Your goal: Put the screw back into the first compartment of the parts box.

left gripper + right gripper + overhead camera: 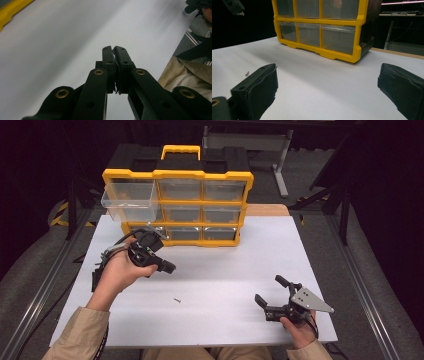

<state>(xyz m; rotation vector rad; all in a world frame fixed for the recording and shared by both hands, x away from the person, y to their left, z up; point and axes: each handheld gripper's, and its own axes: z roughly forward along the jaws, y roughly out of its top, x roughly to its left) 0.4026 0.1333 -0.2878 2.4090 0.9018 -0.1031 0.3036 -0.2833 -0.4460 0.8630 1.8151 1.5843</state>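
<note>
So the drawer cabinet sits at the back of the table, a bit left of centre, with its top-left drawer pulled out toward the person. The left tool hangs above the table just in front of the cabinet's lower left corner. A small screw lies on the table in front of that tool. The right tool is well off to the right, near the front edge.

No text, label, brand or number can be read on anything here
</note>
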